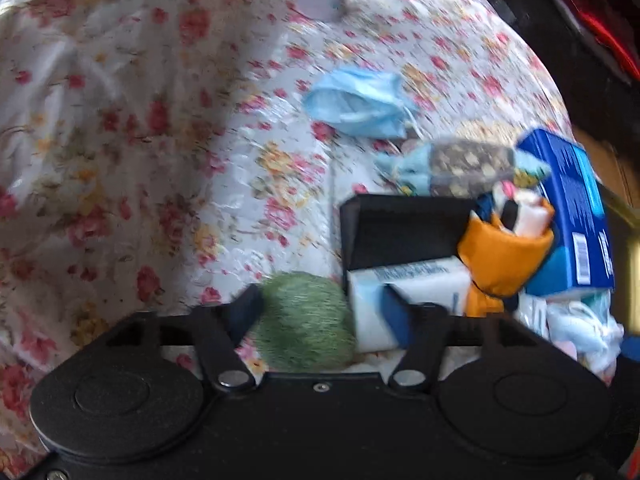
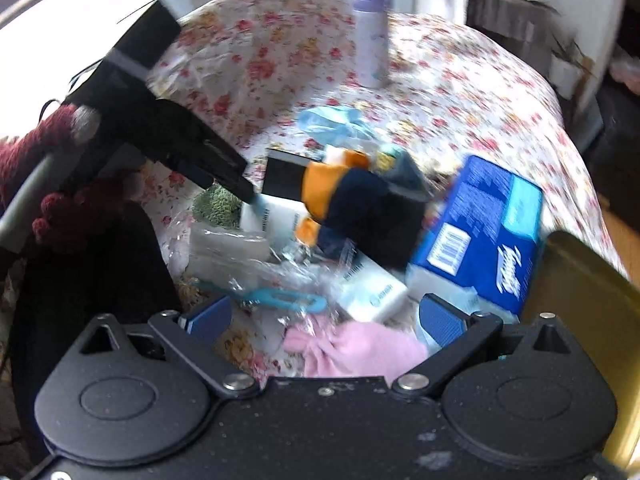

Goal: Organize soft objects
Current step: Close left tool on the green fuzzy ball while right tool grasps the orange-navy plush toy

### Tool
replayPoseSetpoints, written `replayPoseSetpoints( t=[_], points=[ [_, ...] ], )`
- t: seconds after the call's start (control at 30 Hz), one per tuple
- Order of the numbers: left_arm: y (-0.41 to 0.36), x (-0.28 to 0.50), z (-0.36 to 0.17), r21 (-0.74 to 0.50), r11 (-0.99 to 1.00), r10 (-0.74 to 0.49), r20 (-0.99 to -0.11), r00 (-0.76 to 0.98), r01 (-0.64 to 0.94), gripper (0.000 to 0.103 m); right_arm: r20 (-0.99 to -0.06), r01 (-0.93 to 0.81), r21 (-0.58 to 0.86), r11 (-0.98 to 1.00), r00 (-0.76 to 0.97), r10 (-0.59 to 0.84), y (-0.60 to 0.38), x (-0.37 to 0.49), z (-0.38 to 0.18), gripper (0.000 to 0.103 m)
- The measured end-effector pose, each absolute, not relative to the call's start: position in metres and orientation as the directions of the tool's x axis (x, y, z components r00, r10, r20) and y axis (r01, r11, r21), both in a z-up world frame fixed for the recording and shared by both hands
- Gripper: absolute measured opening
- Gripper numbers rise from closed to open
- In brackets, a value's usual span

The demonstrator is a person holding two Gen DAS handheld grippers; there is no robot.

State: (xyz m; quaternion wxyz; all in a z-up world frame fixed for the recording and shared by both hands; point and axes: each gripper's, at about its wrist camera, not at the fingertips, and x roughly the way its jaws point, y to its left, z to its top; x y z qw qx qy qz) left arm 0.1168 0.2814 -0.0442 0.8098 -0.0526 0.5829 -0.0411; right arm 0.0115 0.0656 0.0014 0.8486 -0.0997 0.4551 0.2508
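Observation:
A fuzzy green ball (image 1: 305,321) lies on the floral tablecloth between the open fingers of my left gripper (image 1: 324,304); it also shows in the right wrist view (image 2: 218,203). A black box (image 1: 404,229) holds an orange and navy soft toy (image 1: 505,256), seen too in the right wrist view (image 2: 340,196). A blue face mask (image 1: 360,104) lies further back. My right gripper (image 2: 326,318) is open above a pink cloth (image 2: 352,350). The left gripper (image 2: 208,168) reaches in from the left.
A blue tissue pack (image 2: 484,236) lies right of the box. White packets (image 2: 370,284), clear plastic wrap and a blue comb (image 2: 280,300) crowd the near side. A white bottle with purple cap (image 2: 372,40) stands at the back. A brass-coloured edge (image 2: 580,300) is at right.

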Motion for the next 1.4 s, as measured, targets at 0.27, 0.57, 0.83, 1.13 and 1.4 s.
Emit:
replayPoseSetpoints(
  t=[0.27,0.57,0.83,1.13,1.4],
  points=[
    [0.276,0.120,-0.051,-0.120,0.992,-0.126,-0.956,0.266,0.041,0.083,-0.832,-0.660,-0.073,0.748,0.454,0.319,0.103,0.025,-0.017,0.101],
    [0.277,0.116,-0.046,-0.146,0.987,-0.158,-0.933,0.324,0.062,0.062,-0.818,-0.643,-0.059,0.763,0.470,0.332,0.105,0.050,-0.010,0.101],
    [0.297,0.119,-0.047,-0.237,0.971,-0.210,-0.915,0.345,-0.039,0.057,-0.831,-0.462,0.060,0.885,0.468,0.301,0.098,0.092,-0.017,0.086],
    [0.302,0.122,-0.052,-0.227,0.970,-0.187,-0.925,0.332,-0.086,0.068,-0.844,-0.297,0.190,0.936,0.437,0.310,0.103,0.116,-0.043,0.085],
    [0.307,0.123,-0.056,-0.218,0.965,-0.165,-0.935,0.314,-0.143,0.072,-0.832,-0.213,0.240,0.947,0.457,0.313,0.101,0.121,-0.051,0.089]
  ],
)
